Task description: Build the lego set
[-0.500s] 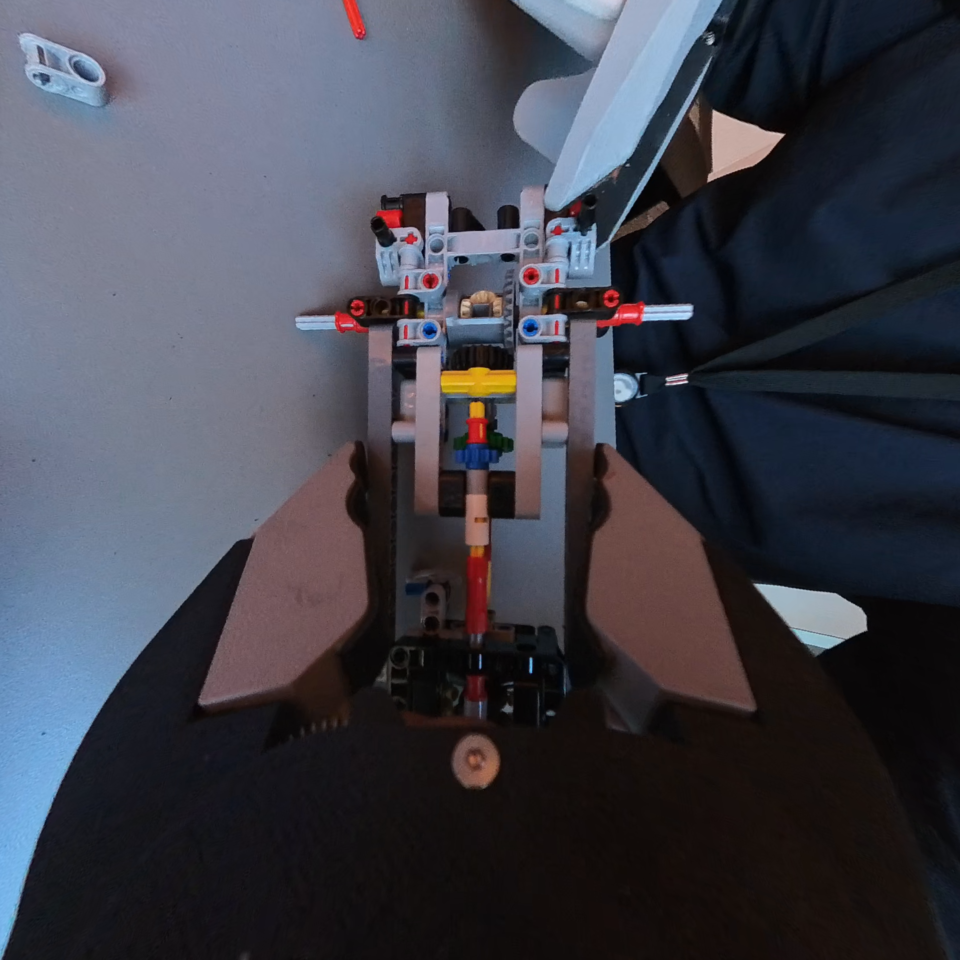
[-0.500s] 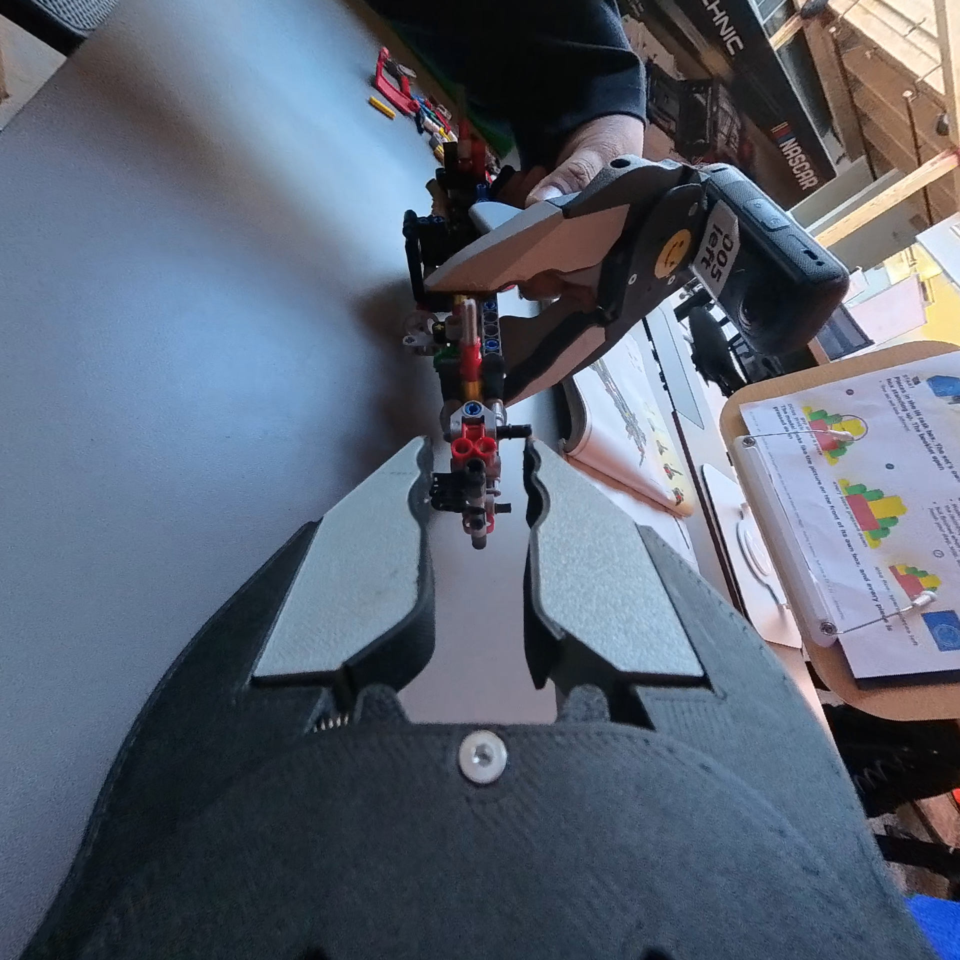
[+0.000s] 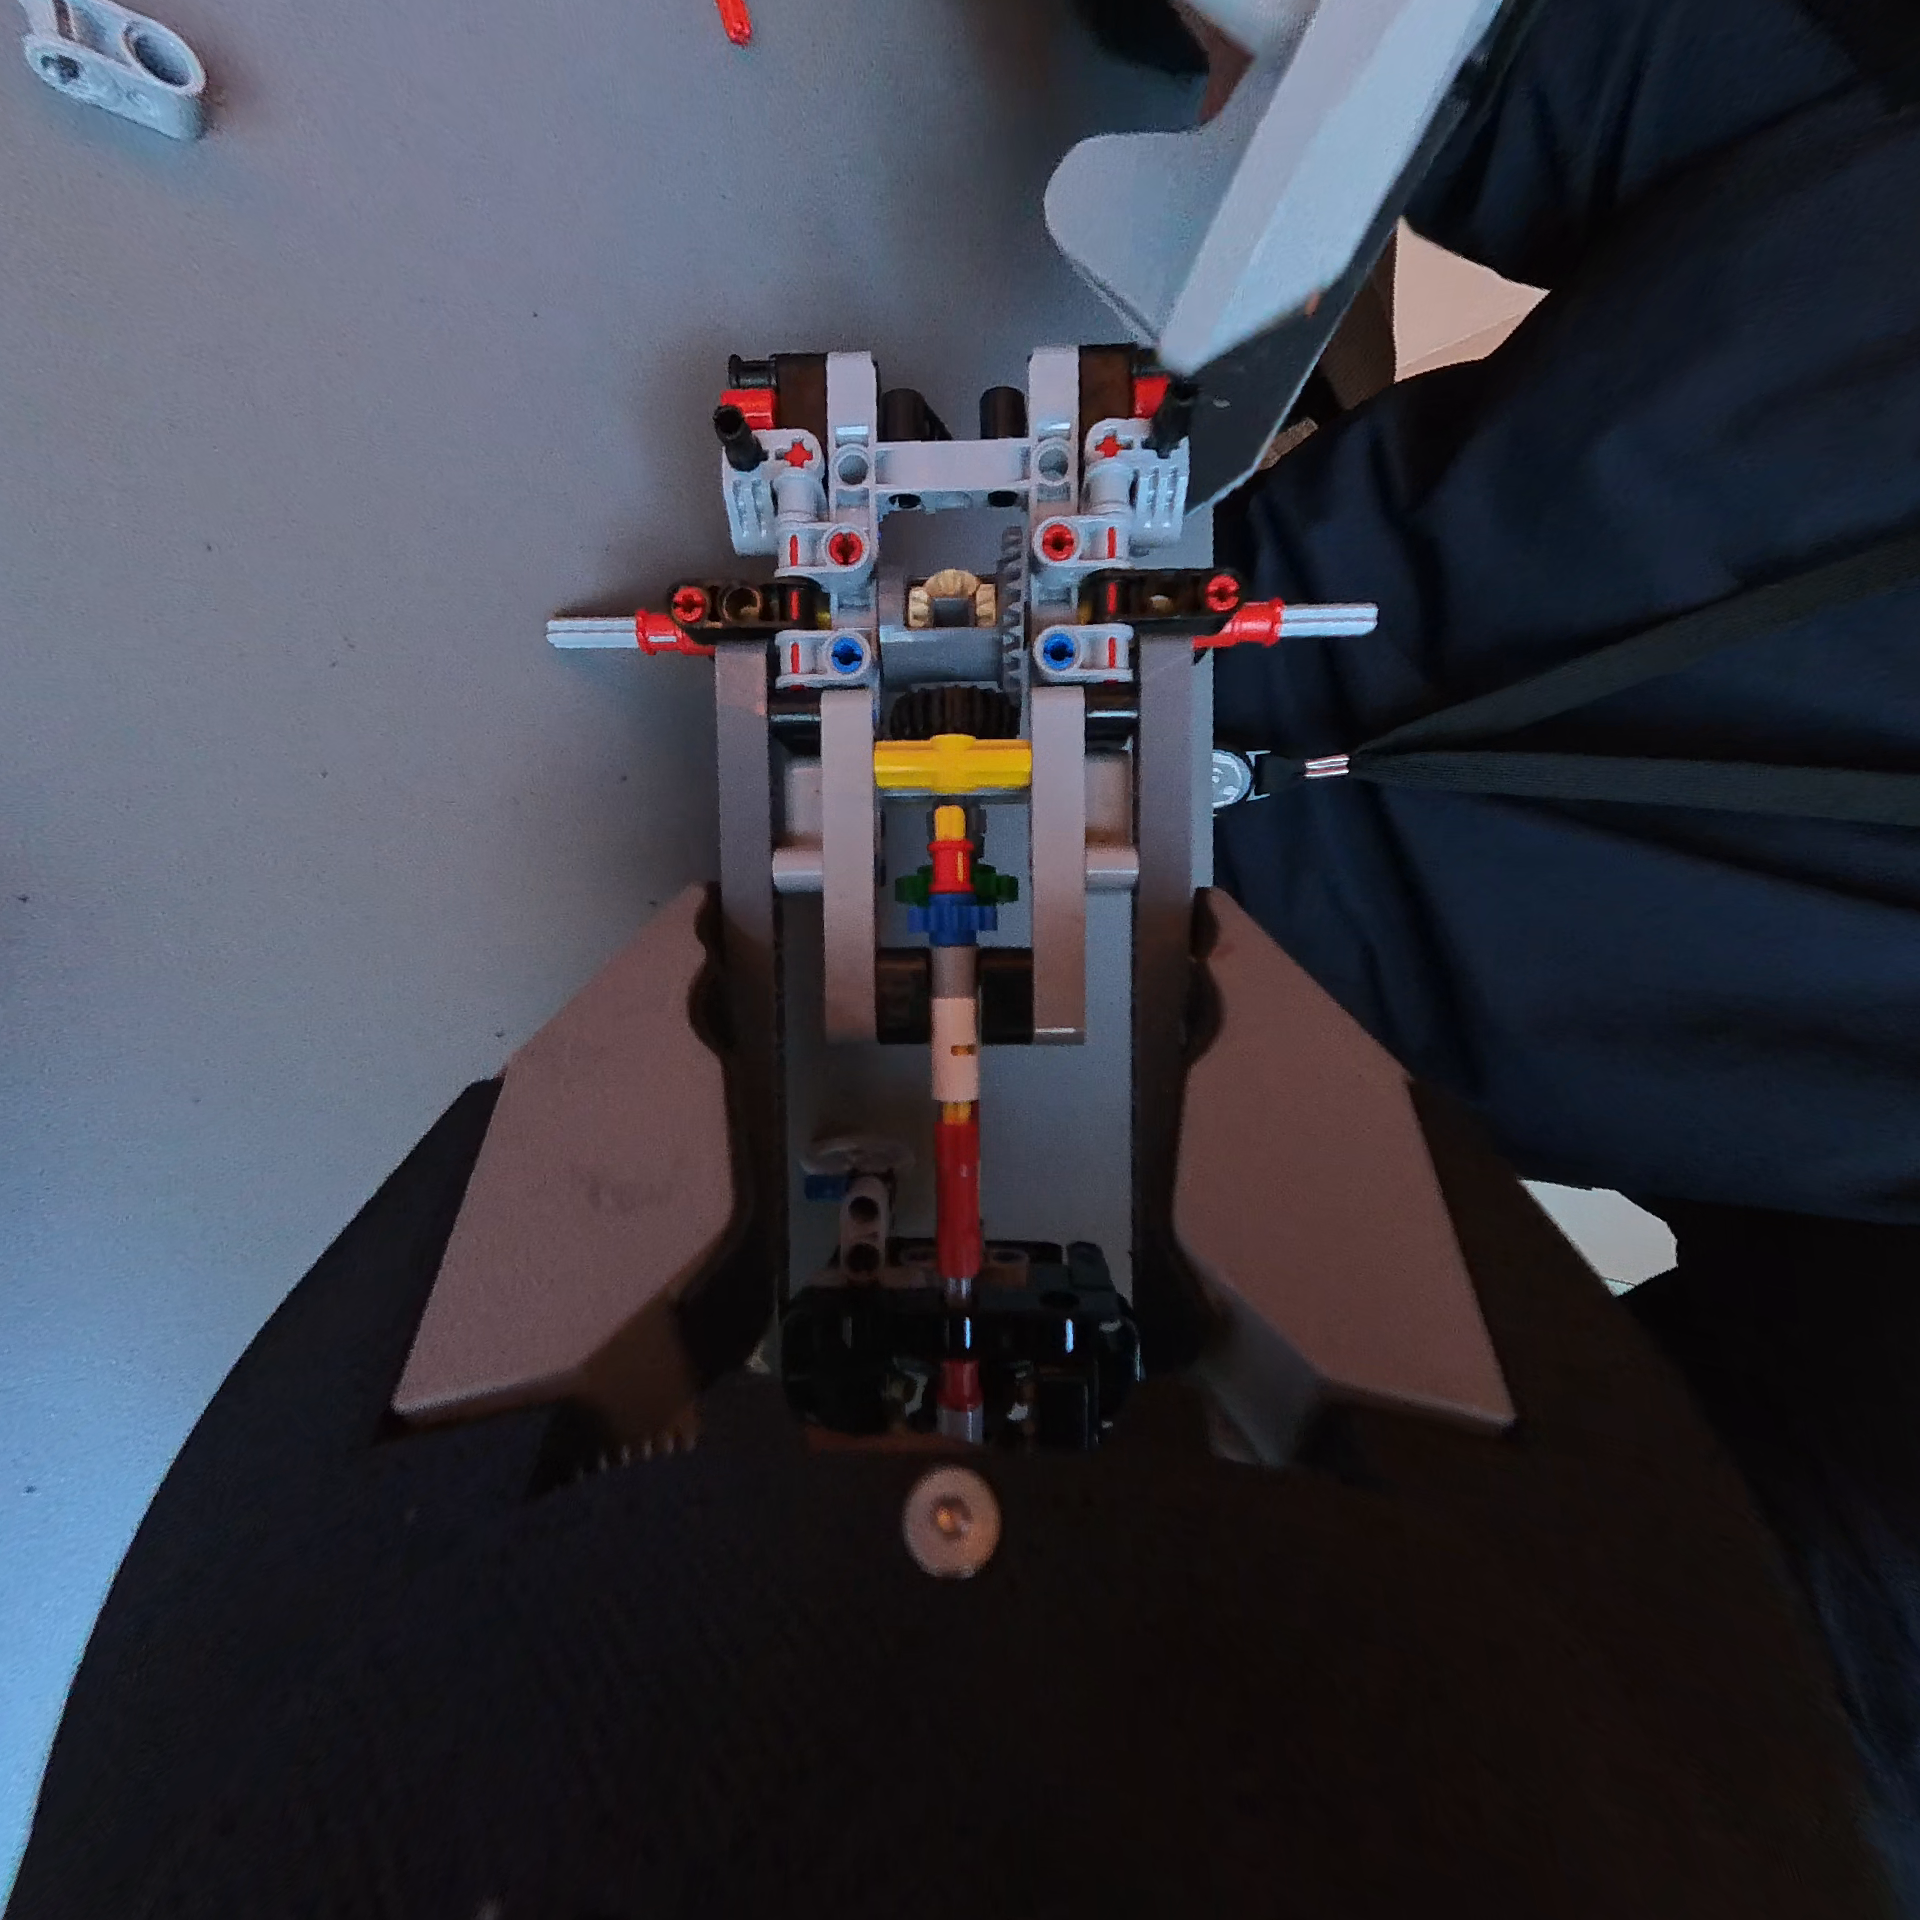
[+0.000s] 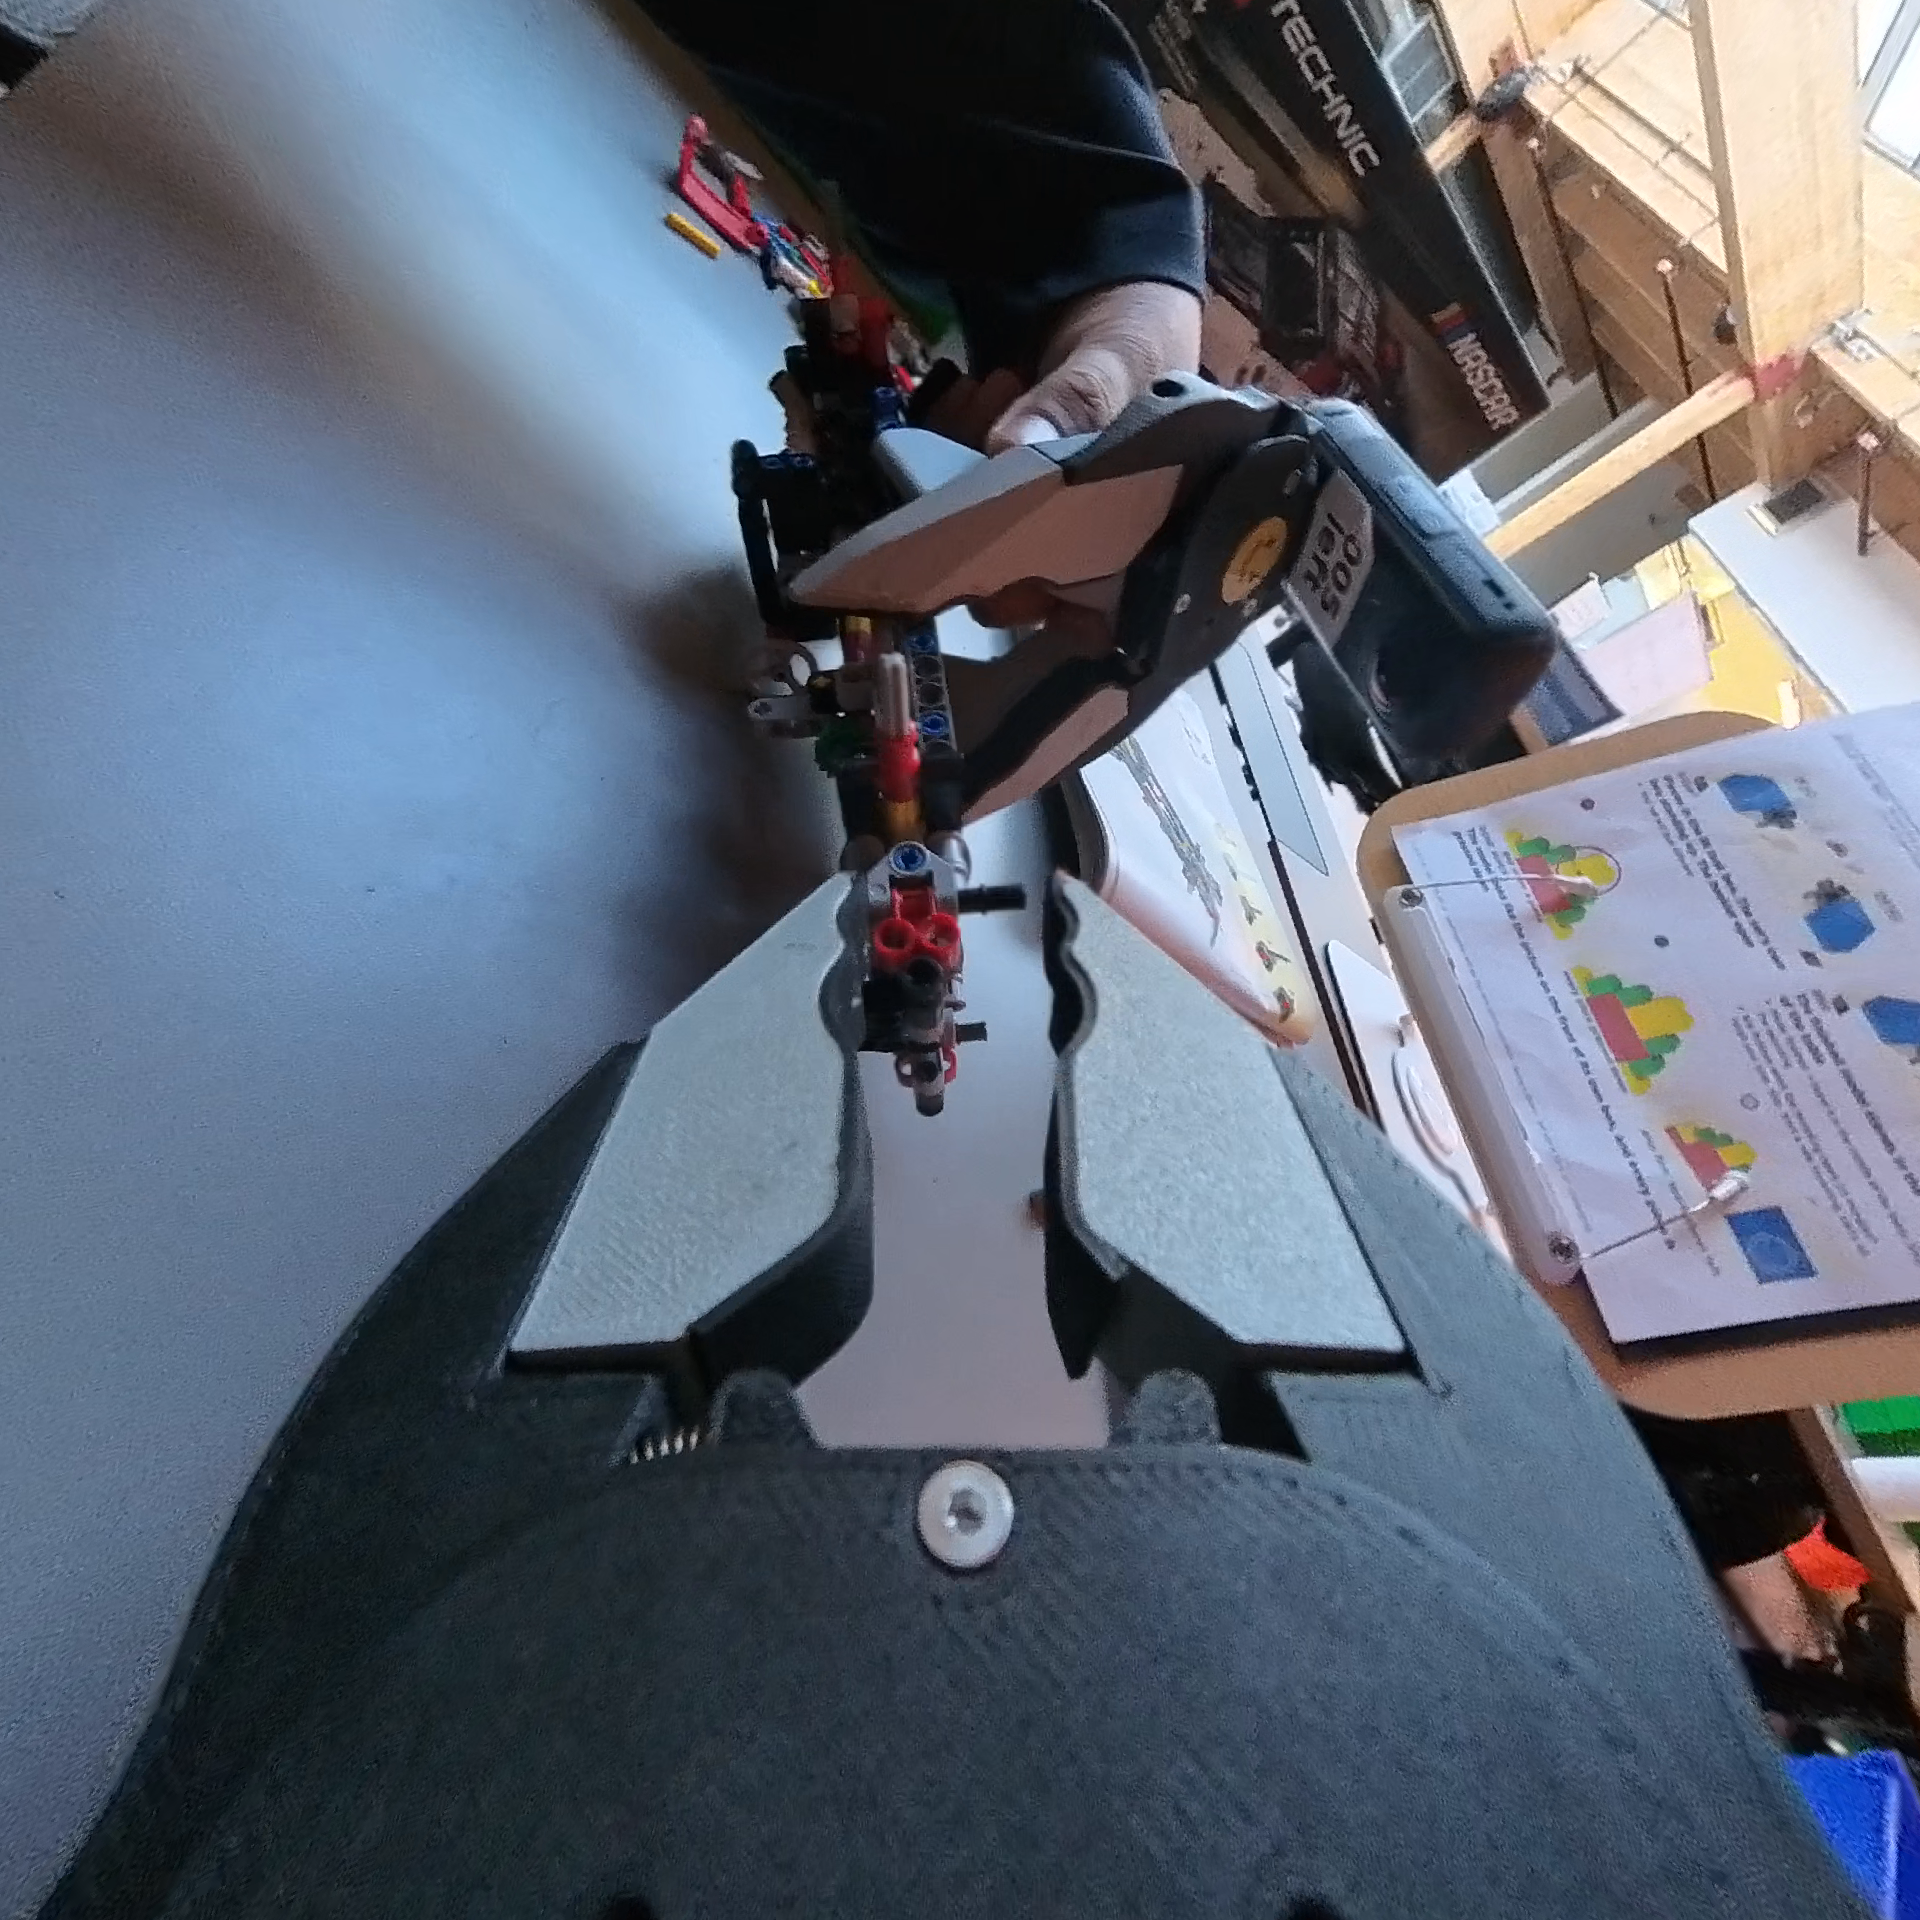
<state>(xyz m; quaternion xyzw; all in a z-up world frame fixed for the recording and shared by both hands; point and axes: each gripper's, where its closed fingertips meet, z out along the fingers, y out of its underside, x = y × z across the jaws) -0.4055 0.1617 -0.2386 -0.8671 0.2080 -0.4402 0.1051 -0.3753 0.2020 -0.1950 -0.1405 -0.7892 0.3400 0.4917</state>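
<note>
Meanwhile, the left hand-held gripper (image 3: 951, 935) clamps the grey toy-brick chassis (image 3: 956, 727) on the worktop (image 3: 312, 520), while the right hand-held gripper (image 4: 951, 935), jaws apart, straddles the chassis's far end, where a nudge could likely dislodge small pins.

Brick chassis (image 3: 954, 790) on table (image 3: 312, 520), loose connector (image 3: 114, 68) far left

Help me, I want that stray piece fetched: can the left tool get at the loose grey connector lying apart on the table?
Probably not as is: the left tool is clamped on the brick model, so it is full, though the table towards the grey connector looks free.
</note>
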